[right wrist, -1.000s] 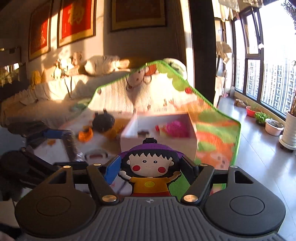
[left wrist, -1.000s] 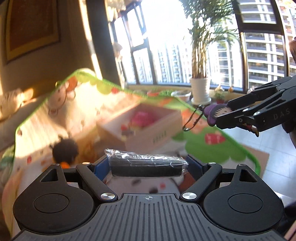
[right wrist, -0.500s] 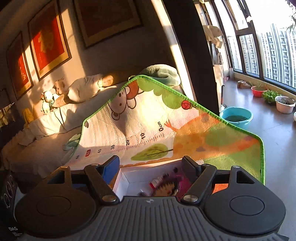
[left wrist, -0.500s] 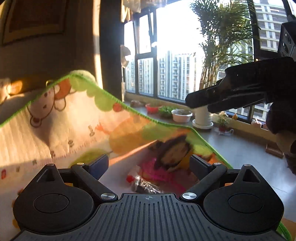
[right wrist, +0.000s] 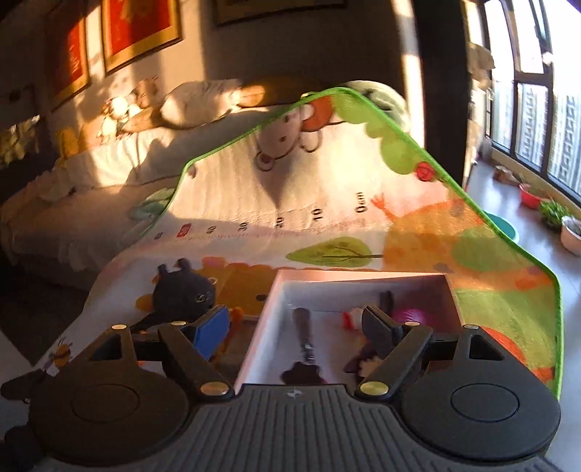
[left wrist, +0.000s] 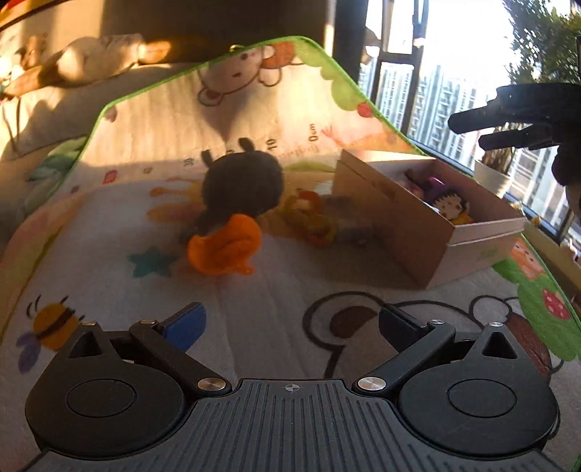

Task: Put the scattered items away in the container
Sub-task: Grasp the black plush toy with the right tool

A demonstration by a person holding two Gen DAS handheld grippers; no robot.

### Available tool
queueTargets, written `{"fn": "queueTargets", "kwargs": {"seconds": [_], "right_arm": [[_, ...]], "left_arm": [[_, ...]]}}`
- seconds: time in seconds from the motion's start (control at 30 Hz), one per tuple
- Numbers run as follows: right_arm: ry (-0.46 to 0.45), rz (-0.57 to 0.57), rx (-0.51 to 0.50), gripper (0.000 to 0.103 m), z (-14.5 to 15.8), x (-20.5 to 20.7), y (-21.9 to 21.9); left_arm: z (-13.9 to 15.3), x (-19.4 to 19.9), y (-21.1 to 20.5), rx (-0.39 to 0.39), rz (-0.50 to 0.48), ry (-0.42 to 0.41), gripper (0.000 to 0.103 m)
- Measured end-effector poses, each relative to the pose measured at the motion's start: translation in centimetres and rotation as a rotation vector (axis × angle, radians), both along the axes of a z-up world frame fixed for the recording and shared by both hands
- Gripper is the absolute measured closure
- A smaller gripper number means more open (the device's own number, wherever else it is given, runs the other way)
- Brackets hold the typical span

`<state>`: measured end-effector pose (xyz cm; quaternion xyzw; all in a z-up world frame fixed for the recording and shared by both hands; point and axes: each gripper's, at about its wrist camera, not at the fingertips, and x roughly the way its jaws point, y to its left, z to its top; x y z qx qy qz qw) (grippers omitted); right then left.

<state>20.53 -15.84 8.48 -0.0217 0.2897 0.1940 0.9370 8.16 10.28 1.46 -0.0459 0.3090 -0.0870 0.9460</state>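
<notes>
A cardboard box (left wrist: 417,225) stands on a cartoon play mat (left wrist: 254,308); inside it lie a cartoon girl figure (left wrist: 452,208), a pink item (right wrist: 412,316) and a wrapped dark stick (right wrist: 303,332). Left of the box lie a black plush with an orange skirt (left wrist: 239,203) and a yellow-orange toy (left wrist: 312,219). My left gripper (left wrist: 290,325) hangs over bare mat, jaws still opening, nothing between them. My right gripper (right wrist: 296,328) hovers above the box's near left edge, jaws opening and empty; it also shows at the right edge in the left wrist view, right gripper (left wrist: 508,123).
The mat drapes up onto a bed (right wrist: 90,203) with pillows and soft toys behind. To the right, a tiled floor by tall windows holds plant pots (right wrist: 572,232) and a teal basin (right wrist: 503,225). Framed pictures (right wrist: 138,29) hang on the wall.
The left gripper let go of the wrapped stick and the right gripper let go of the girl figure, both now in the box. Both jaws widened; the left one swung left and down.
</notes>
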Motion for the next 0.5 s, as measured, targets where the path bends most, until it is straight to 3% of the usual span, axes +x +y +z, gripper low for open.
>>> {"fn": "queueTargets", "kwargs": {"seconds": [0.07, 0.13, 0.23, 0.27, 0.33, 0.4, 0.5], "right_arm": [[-0.009, 0.071, -0.086, 0.023, -0.6, 0.0, 4.1], [0.005, 0.144, -0.166, 0.045, -1.3, 0.2, 7.8], [0.056, 0.196, -0.185, 0.048, -1.9, 1.6, 11.7], [0.059, 0.197, -0.176, 0.046, -1.9, 2.3, 12.8], [0.072, 0.175, -0.148, 0.007, -2.0, 4.2, 14.4], [0.09, 0.163, -0.124, 0.002, -2.3, 6.1, 16.1], [0.095, 0.17, -0.186, 0.002, -3.8, 8.3, 18.9]], "left_arm": [[-0.4, -0.2, 0.8, -0.029, 0.04, 0.008, 0.0], [-0.6, -0.3, 1.2, -0.066, 0.054, 0.02, 0.0], [-0.6, -0.7, 1.3, -0.088, 0.053, 0.008, 0.0], [-0.7, -0.7, 1.2, -0.089, 0.054, 0.011, 0.0], [-0.8, -0.8, 1.2, -0.088, 0.057, 0.012, 0.0], [-0.8, -0.8, 1.0, -0.081, 0.057, 0.012, 0.0], [-0.8, -0.8, 1.0, -0.081, 0.058, 0.014, 0.0]]}}
